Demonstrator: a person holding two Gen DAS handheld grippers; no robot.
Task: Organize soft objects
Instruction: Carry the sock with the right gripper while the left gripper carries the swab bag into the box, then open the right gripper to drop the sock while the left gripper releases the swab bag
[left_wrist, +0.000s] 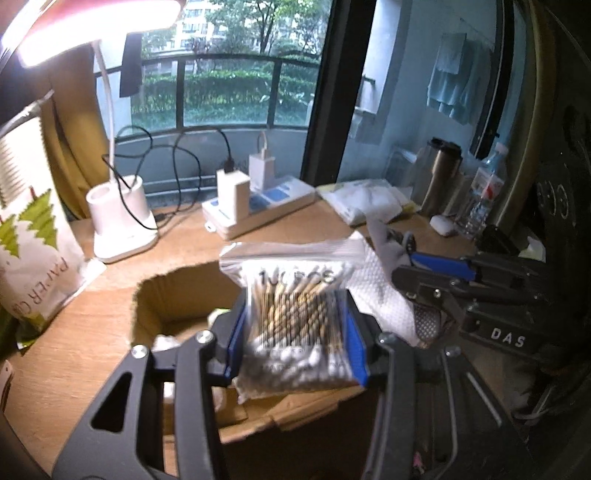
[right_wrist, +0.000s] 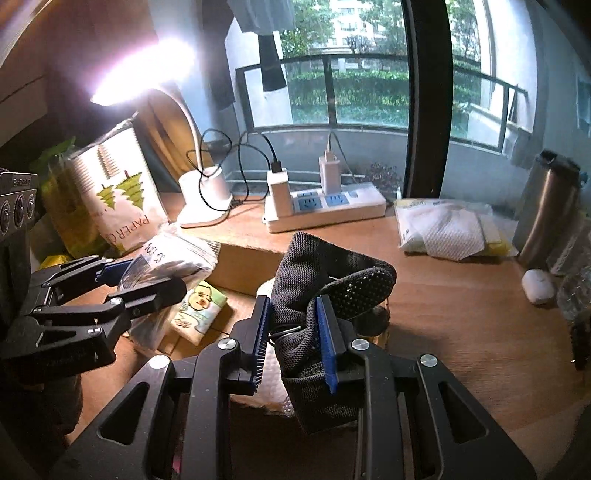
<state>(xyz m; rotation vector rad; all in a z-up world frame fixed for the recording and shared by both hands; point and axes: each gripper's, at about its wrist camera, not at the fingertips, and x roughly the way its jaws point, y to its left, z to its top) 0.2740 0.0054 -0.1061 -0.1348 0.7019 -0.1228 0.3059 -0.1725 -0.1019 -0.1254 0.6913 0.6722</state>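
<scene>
In the left wrist view, a cardboard box (left_wrist: 177, 306) is seen at the lower left of centre, open at the top, on a wooden desk (left_wrist: 92, 325). At the lower centre, the left gripper (left_wrist: 295, 339) is clenched on a zip bag of cotton swabs (left_wrist: 295, 306), which is held just above the right edge of the box. At the right of the frame, the right gripper (left_wrist: 413, 280) is seen from the side, with white paper towel (left_wrist: 380, 291) beside it.

In the right wrist view, the left gripper (right_wrist: 140, 280) appears at the left with the swab bag (right_wrist: 173, 254) between its jaws. A small pack with a cartoon face (right_wrist: 197, 308) lies below it, apparently inside the box. At the lower centre, the right gripper (right_wrist: 291, 332) is closed on a black knitted piece with a dotted patch (right_wrist: 332, 295), probably a glove or sock.

The step in hand is judged to be the carrying of both items to the box. Next, each item should be brought over the opening and lowered before the jaws are released, one after the other so that the grippers do not collide.

The bottom of the box is mostly hidden by the grippers. The print on the bag is blurred. What the black piece exactly is cannot be told.
</scene>
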